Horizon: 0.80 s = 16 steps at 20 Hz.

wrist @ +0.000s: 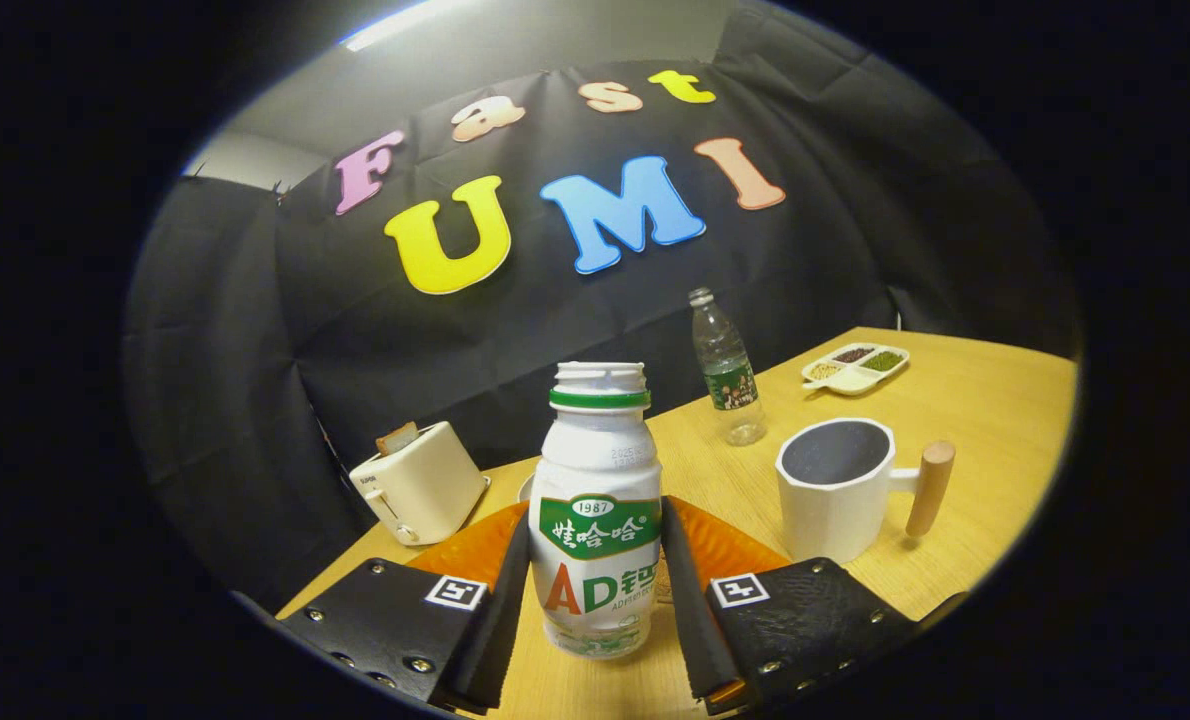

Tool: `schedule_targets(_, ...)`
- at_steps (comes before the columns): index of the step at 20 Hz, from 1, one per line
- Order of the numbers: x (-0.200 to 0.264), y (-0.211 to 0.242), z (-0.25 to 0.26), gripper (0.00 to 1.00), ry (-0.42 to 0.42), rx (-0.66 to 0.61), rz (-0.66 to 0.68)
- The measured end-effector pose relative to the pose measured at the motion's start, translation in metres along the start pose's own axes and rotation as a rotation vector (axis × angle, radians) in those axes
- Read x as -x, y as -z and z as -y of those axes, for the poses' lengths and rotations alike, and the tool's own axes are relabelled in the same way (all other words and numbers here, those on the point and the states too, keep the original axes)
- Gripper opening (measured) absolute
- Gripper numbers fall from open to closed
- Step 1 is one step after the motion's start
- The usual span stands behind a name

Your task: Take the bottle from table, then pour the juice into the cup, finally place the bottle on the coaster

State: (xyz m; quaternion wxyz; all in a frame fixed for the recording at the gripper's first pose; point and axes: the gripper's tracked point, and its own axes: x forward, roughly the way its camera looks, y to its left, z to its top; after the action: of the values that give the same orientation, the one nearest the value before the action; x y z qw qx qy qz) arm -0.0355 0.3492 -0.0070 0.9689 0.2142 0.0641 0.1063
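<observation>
Gripper [595, 590] is pinching the bottle [596, 520], both fingers pressing its sides at label height. The bottle is a small white one with a green neck ring and a green label, cap off, standing upright between the fingers. Can't tell whether its base is touching the table [955, 400] or sitting just above it.

The table is a light wood-grain top, running away to the right. The cup [835, 490] is sitting on it just ahead of the right finger, white and faceted, with a dark inside and a wooden peg handle sticking out on the right. Beyond the cup, a clear water bottle [725, 365] with a green label is standing upright near the table's far edge. Further right, a small white divided dish [855, 368] is holding little heaps of grains. Past the left finger, a cream toaster [420, 490] with a slice poking up is sitting at the table's edge. A sliver of a white round thing is peeking out just left of the bottle; can't tell what it is.

Black cloth wall [255, 400] is hanging behind the table. Above it, a grey ceiling with a strip light [395, 25] is glowing.
</observation>
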Motion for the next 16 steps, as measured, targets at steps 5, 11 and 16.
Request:
schedule_targets(5,-0.003,-0.006,0.015,0.67,-0.003,-0.190,0.017)
schedule_targets(11,-0.006,-0.010,0.013,0.67,-0.050,-0.387,0.029)
schedule_targets(16,-0.010,-0.005,0.014,0.67,-0.052,-0.498,0.000)
